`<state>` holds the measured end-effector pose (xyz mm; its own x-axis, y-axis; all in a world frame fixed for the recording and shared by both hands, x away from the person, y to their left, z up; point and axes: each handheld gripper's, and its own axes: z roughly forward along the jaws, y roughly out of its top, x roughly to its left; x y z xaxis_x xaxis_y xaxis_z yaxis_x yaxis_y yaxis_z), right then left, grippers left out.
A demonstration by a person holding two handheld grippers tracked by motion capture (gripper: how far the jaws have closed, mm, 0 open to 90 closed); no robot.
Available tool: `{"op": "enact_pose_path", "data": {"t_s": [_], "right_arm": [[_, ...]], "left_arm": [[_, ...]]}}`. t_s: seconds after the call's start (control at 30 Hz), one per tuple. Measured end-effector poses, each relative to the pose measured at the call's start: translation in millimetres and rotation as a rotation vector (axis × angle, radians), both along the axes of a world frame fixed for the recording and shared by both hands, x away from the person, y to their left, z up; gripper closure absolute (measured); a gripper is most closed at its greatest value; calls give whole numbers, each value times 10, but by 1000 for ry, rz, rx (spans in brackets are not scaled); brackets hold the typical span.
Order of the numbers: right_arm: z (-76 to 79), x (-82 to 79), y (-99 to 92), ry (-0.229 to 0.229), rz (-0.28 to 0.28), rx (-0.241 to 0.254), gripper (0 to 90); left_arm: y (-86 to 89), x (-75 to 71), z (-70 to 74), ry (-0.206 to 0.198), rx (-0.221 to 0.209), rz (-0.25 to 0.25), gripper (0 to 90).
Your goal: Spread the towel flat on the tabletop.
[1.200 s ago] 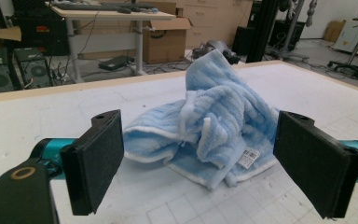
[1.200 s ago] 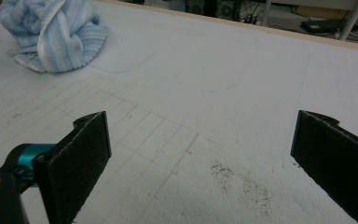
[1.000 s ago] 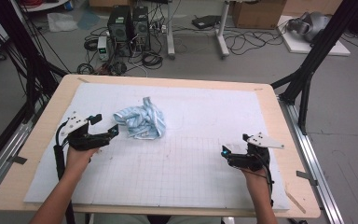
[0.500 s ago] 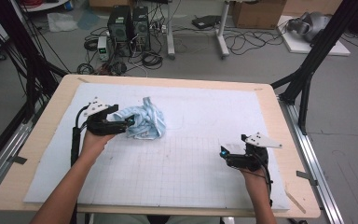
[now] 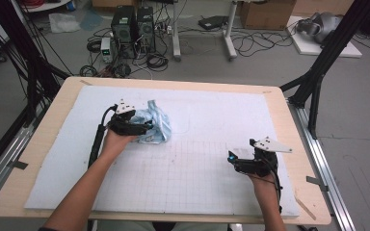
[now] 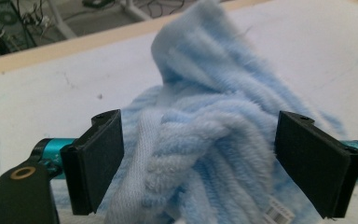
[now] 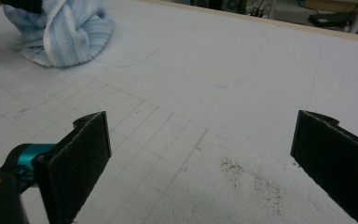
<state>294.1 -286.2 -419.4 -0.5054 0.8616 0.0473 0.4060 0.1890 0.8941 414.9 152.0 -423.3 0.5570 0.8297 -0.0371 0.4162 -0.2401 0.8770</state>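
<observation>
On the left part of the white mat (image 5: 188, 159), a crumpled light blue towel (image 5: 155, 126) lies in a heap, and the left gripper (image 5: 142, 128) is at its left edge. From the high view one cannot tell how wide this gripper stands, because its body and the hand cover the jaws. The left gripper view makes it clear: the two black jaws stand wide apart, with the striped, fluffy towel (image 6: 200, 140) bunched between them; the cloth lies close against the left jaw, but the jaws are not closed on it. This view also shows a small white tag (image 6: 278, 212) at the lower edge of the towel, with printing too small to read.

The right gripper (image 5: 241, 162) rests low over the mat near the right front, well apart from the towel. In the right gripper view its jaws are also wide open and hold nothing; the towel (image 7: 60, 32) sits far off at the upper left, and some dark specks (image 7: 249, 177) mark the mat between the jaws.

The mat carries a faint pencil grid and lies on a light wooden table (image 5: 53, 103). Behind the table, on the grey floor, stand black computer towers (image 5: 132, 26), many cables and cardboard boxes (image 5: 265, 12).
</observation>
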Motion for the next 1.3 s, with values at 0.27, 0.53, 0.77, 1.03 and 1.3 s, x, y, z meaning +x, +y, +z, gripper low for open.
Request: {"op": "enact_pose_path", "data": {"t_s": [0.27,0.53,0.77,1.03,1.3], "right_arm": [[-10,5,-8,7,-1,-1,38],[-17,-1,-19,17,-6,5,38],[-15,-1,-38,8,-10,9,38],[-8,-9,-38,11,-7,16,38],[-3,-10,-12,22,3,25,39]], "left_arm": [[-103,112,-204,46,57,-51,323],[-53,68,-130,3,65,-103,727],[-28,-65,-73,14,-37,-155,744],[-118,-332,182,54,-81,-230,745],[-224,-543,245,148,-104,-247,744]]}}
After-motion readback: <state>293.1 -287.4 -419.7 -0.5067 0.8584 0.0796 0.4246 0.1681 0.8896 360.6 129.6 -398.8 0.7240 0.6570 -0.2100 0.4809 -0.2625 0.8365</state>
